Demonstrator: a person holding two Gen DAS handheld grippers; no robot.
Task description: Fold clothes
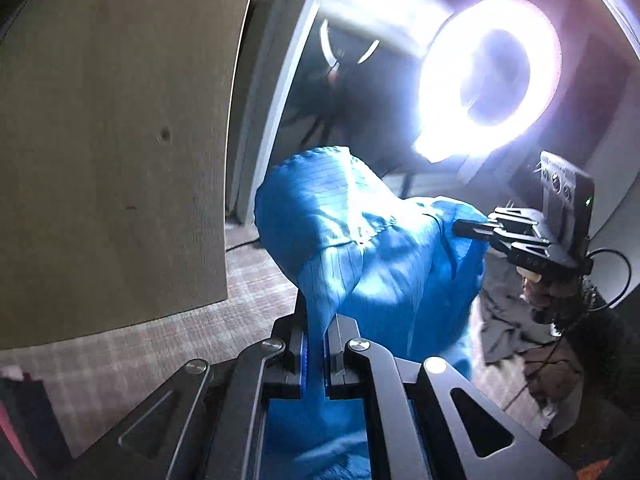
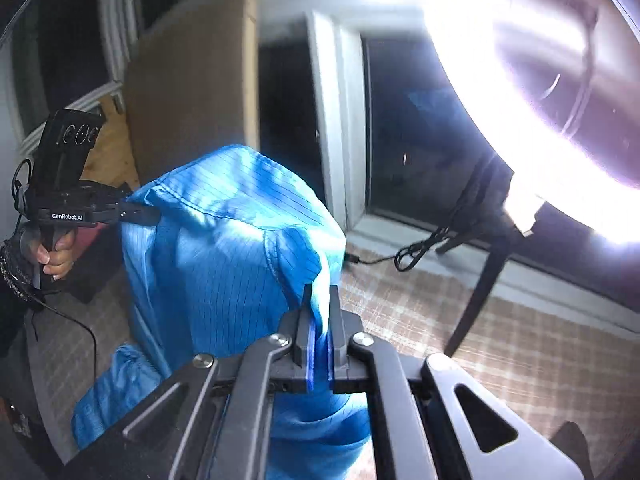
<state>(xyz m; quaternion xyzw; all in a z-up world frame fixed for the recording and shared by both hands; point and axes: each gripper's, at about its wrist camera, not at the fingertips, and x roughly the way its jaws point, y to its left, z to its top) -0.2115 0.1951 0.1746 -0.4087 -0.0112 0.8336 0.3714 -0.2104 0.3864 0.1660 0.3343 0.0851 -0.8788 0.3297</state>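
Note:
A blue pinstriped garment (image 1: 352,240) hangs in the air between both grippers, lifted off the floor. My left gripper (image 1: 316,320) is shut on a fold of its edge; the cloth runs down between the pads. The right gripper (image 1: 472,229) shows at the right of the left wrist view, pinching the garment's other side, with a hand below it. In the right wrist view the garment (image 2: 224,256) drapes from my right gripper (image 2: 319,312), shut on a fold. The left gripper (image 2: 144,213) grips the far corner at left there.
A bright ring light (image 1: 490,76) on a dark stand (image 2: 480,280) glares at the upper right. A brown board (image 1: 112,140) leans at left. Grey and brown clothes (image 1: 516,328) lie on the checked carpet (image 2: 500,344). A cable (image 2: 416,250) trails near a window frame.

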